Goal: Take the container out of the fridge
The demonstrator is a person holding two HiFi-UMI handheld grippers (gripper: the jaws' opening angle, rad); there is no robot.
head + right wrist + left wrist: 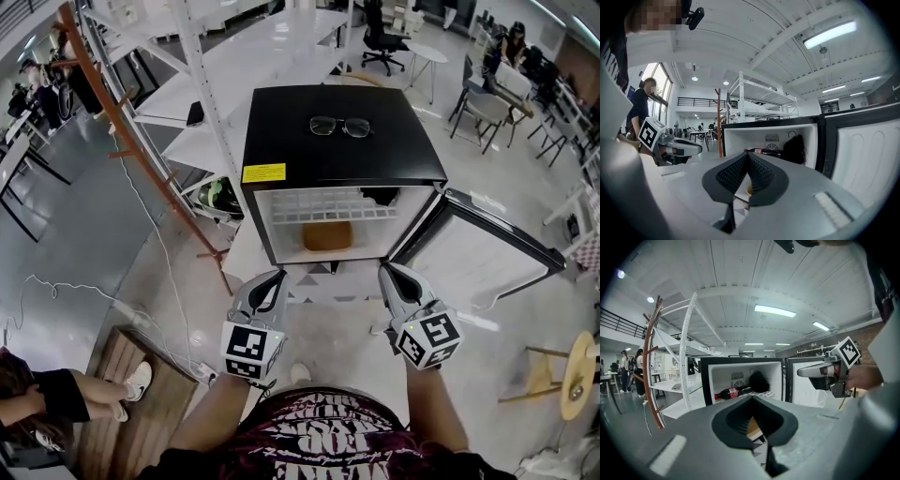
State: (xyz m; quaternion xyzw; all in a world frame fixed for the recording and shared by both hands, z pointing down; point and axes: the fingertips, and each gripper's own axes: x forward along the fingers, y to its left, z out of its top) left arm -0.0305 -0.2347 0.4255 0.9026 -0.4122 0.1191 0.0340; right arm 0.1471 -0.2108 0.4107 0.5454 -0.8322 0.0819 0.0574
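A black mini fridge [337,131] stands on the floor with its door [487,258] swung open to the right. The tan container [327,235] sits on the fridge's lower level, under a white wire shelf [328,206]. That shelf carries a cola bottle [733,393] and a black object [758,382]. My left gripper [278,274] and right gripper [384,269] hover side by side just in front of the opening, both shut and holding nothing. In the left gripper view a sliver of the container [752,427] shows through the jaws' notch.
A pair of glasses [339,126] lies on the fridge top. A white shelving rack [187,94] and a leaning wooden pole [141,150] stand to the left. A seated person's shoe [138,380] rests by a wooden board [141,403]. A wooden stool [562,375] is at the right.
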